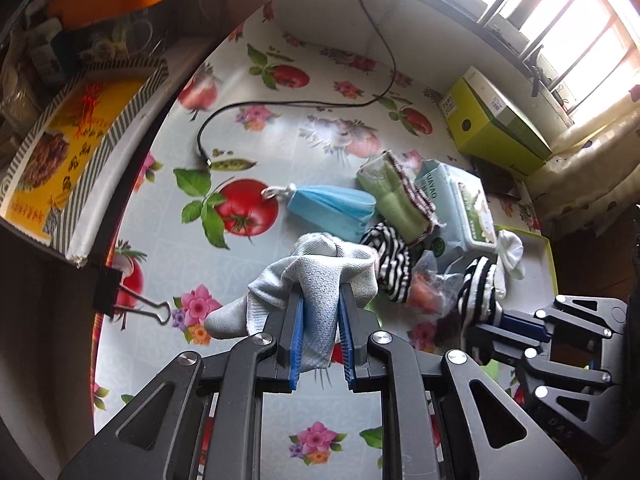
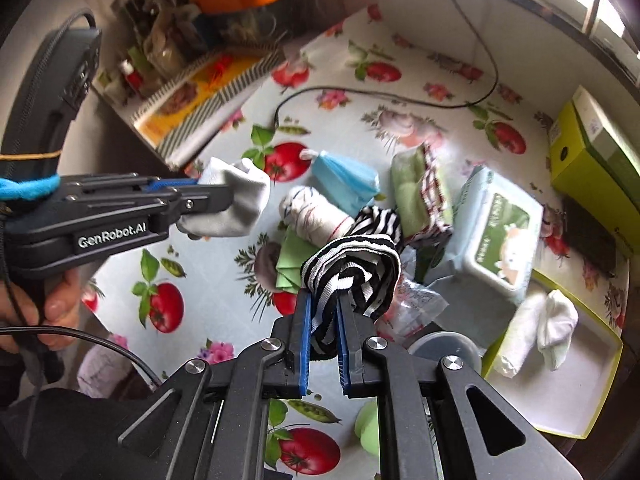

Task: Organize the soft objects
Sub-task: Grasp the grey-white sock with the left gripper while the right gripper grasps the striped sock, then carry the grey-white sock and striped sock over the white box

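My left gripper (image 1: 320, 300) is shut on a grey sock (image 1: 316, 280) and holds it above the table; it also shows in the right wrist view (image 2: 236, 204). My right gripper (image 2: 325, 304) is shut on a black-and-white striped sock (image 2: 352, 268), also seen in the left wrist view (image 1: 478, 288). On the table lie another striped sock (image 1: 390, 256), a blue face mask (image 1: 332, 206), a green cloth with a striped edge (image 1: 396, 196) and a rolled white cloth (image 2: 312, 212). A white sock (image 2: 556, 328) lies in the green-rimmed tray (image 2: 580, 396).
A wet-wipes pack (image 2: 496, 232) and a crinkled plastic bag (image 2: 416, 304) lie by the pile. A yellow-green box (image 1: 492, 120) stands at the back right. A black cable (image 1: 280, 104) crosses the floral tablecloth. A binder clip (image 1: 128, 300) grips the left edge.
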Tool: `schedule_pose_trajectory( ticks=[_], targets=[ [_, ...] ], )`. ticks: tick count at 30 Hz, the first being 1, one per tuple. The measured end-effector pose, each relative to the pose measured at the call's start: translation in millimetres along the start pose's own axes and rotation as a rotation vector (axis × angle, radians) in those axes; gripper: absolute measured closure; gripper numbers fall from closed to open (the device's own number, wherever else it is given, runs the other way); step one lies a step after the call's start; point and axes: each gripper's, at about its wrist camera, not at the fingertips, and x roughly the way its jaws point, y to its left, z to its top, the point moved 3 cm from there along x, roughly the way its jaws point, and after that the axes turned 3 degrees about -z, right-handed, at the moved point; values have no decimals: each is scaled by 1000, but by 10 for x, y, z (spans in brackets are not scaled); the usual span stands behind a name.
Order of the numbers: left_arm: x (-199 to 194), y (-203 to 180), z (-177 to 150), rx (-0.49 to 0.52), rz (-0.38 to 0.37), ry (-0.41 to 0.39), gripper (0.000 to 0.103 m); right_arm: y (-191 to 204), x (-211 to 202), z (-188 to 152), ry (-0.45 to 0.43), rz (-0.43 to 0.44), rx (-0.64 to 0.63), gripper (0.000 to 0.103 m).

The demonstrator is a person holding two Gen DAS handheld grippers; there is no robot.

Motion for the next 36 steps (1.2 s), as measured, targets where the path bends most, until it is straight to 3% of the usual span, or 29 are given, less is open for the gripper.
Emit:
schedule_pose_trajectory(
  ticks=[10,36],
  targets=[
    [-83,-389,125,84,1,-16,87,-375,-394,-123,-90,-6,108,92],
    [222,-1304,155,236,-95,70,87,-1241,-670,-705,-142,-36,349,92]
  ],
)
